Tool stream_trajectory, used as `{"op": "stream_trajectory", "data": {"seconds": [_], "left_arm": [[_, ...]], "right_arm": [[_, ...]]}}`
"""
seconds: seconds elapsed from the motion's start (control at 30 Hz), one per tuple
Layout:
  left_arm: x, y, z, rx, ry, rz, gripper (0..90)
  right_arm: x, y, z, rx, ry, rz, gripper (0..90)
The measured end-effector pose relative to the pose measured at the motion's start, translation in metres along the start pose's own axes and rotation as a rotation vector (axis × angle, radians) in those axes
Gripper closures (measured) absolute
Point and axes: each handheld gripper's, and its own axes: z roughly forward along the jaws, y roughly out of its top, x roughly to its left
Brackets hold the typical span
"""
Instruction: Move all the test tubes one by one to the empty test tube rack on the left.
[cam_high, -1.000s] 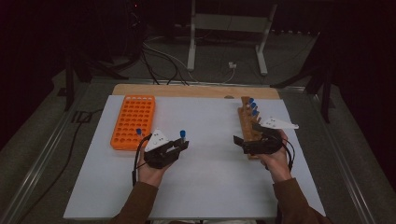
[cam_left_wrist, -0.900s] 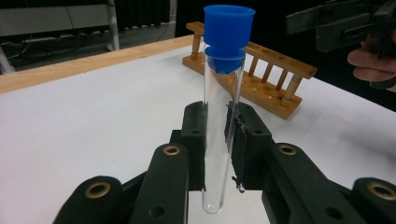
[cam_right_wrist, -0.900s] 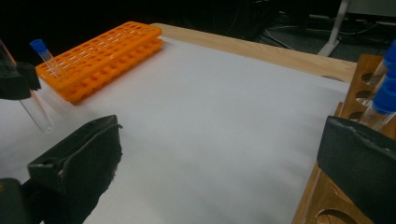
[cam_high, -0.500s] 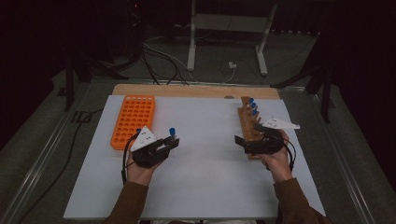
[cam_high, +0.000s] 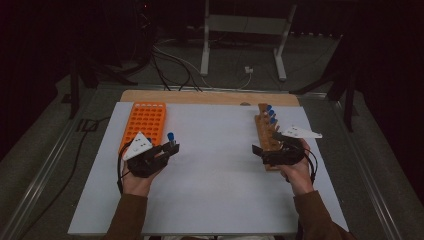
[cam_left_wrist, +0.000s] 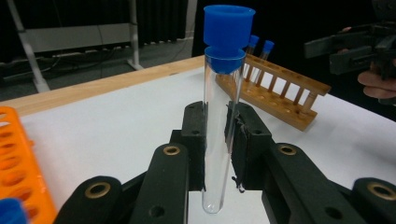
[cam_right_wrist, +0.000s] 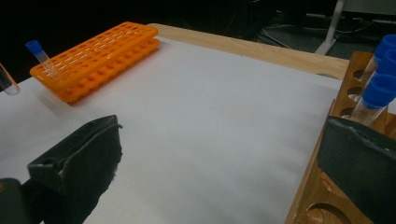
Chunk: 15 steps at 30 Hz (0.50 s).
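The left gripper (cam_left_wrist: 215, 140) pinches a clear, blue-capped test tube (cam_left_wrist: 219, 116) upright just beside the orange rack (cam_high: 144, 122) — above the bench (cam_high: 215, 175), it seems. Well across from that rack, the right gripper (cam_right_wrist: 219, 172) hangs spread wide by the wooden rack (cam_high: 266, 137), nothing between its pads.

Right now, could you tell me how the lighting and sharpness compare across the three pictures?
High view: the white table is evenly lit, the room behind nearly black, detail soft. Left gripper view: the clear tube in the left gripper is sharp, the wooden rack softer. Right gripper view: the near black jaws are blurred, the orange rack clearer.
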Motion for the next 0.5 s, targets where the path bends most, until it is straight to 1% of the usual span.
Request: {"op": "stream_trajectory", "data": {"seconds": [0.33, 0.5], "left_arm": [[0.016, 0.0, -0.015, -0.023, 0.069, -0.015, 77.7], [0.026, -0.004, -0.021, -0.032, 0.111, -0.035, 77.7]], "right_arm": [[-0.001, 0.0, 0.0, 0.001, -0.001, 0.002, 0.0], [-0.001, 0.0, -0.001, 0.001, -0.001, 0.003, 0.0]]}}
